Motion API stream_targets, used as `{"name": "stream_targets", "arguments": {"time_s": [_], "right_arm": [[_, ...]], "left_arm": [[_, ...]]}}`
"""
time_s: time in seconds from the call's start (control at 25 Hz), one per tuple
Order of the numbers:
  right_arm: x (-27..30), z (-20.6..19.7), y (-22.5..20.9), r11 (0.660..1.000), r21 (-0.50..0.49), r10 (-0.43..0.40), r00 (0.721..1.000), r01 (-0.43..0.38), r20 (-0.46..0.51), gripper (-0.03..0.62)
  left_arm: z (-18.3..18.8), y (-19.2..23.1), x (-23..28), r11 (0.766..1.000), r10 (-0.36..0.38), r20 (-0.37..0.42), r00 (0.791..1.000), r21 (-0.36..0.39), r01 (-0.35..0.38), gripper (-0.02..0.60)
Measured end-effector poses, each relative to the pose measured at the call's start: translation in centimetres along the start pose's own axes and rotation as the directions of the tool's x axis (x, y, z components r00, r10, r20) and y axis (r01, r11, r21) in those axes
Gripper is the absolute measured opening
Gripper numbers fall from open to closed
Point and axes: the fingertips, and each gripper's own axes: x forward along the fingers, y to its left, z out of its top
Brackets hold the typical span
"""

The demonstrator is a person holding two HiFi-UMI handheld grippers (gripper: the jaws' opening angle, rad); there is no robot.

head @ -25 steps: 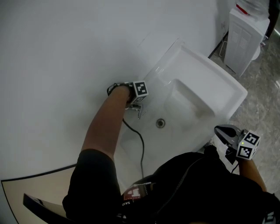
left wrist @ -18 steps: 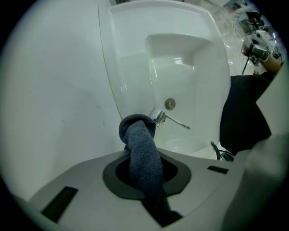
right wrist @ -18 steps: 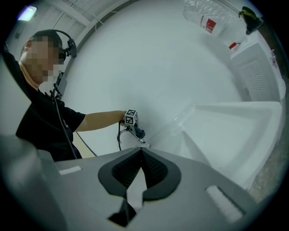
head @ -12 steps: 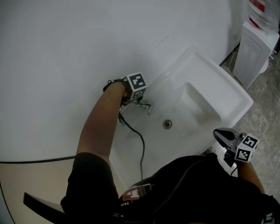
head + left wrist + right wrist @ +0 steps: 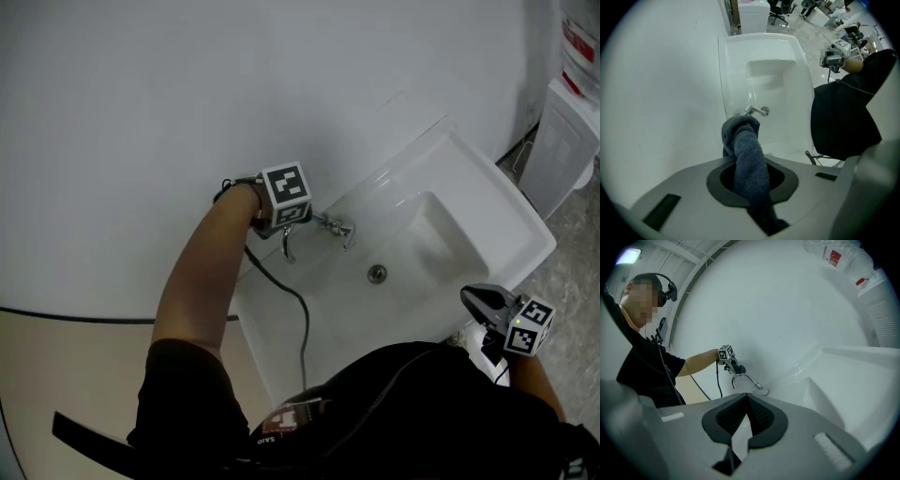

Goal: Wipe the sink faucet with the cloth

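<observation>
left tool (image 5: 751, 197) grips the grey cloth (image 5: 743, 150) near the faucet (image 5: 757, 111); right tool (image 5: 739, 430), closed and empty, hangs beside the sink (image 5: 511, 211); only the left gripper view shows the cloth clearly.

1. A white water dispenser (image 5: 567, 141) stands on the grey marbled floor (image 5: 578, 267), against the white wall (image 5: 141, 103).
2. A beige surface (image 5: 66, 375) borders the wall's lower edge.
3. Black office chairs (image 5: 777, 8) stand far off.
</observation>
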Motion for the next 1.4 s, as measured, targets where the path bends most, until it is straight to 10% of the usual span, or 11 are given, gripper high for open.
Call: {"name": "stream_targets", "arguments": {"time_s": [0.36,0.64,0.76,0.84,0.88,1.0,1.08,1.16,1.28,1.32,1.4], "right_arm": [[4.2,0.7,2.6,0.995,-0.045,0.082,0.992,-0.086,-0.093,0.002],[10.1,1.3,8.1,0.971,-0.141,0.160,0.965,-0.191,-0.206,0.002],[13.4,1.9,10.9,0.945,-0.201,0.199,0.942,-0.258,-0.270,0.002],[15.7,2.1,13.1,0.909,-0.257,0.235,0.914,-0.327,-0.331,0.002],[16.6,2.2,14.6,0.880,-0.291,0.259,0.894,-0.375,-0.366,0.002],[17.9,2.3,20.5,0.727,-0.409,0.342,0.808,-0.551,-0.480,0.025],[18.8,1.7,24.4,0.568,-0.516,0.348,0.755,-0.641,-0.555,0.086],[20.7,0.0,26.4,0.373,-0.630,0.282,0.730,-0.681,-0.622,0.235],[23.7,-3.4,27.0,0.046,-0.732,0.146,0.730,-0.679,-0.668,0.385],[24.3,-4.0,27.0,-0.011,-0.744,0.118,0.738,-0.669,-0.665,0.406],[24.9,-3.4,27.6,-0.004,-0.770,0.120,0.764,-0.639,-0.634,0.411]], "left_arm": [[-4.1,-4.4,2.5,0.988,0.156,0.162,0.974,-0.040,-0.152,0.038],[-5.0,-7.7,5.5,0.967,0.255,0.408,0.877,-0.105,-0.232,0.038],[-5.3,-10.3,7.2,0.968,0.223,0.586,0.779,-0.226,-0.107,0.038],[-5.5,-12.8,7.3,0.951,0.176,0.746,0.642,-0.298,0.086,0.038],[-5.5,-14.3,6.2,0.927,0.156,0.839,0.520,-0.306,0.216,0.038],[-5.6,-18.8,-0.9,0.834,0.138,0.990,0.026,-0.130,0.536,0.038],[-6.3,-20.8,-5.2,0.802,0.123,0.967,-0.222,0.035,0.597,0.038],[-7.0,-21.8,-7.0,0.791,0.082,0.931,-0.356,0.156,0.591,0.038],[-7.0,-22.2,-7.2,0.763,0.005,0.888,-0.461,0.295,0.575,0.038],[-6.9,-22.1,-7.5,0.746,0.006,0.872,-0.490,0.322,0.583,0.038],[-7.1,-21.6,-8.5,0.710,0.058,0.845,-0.532,0.340,0.617,0.038]]}}
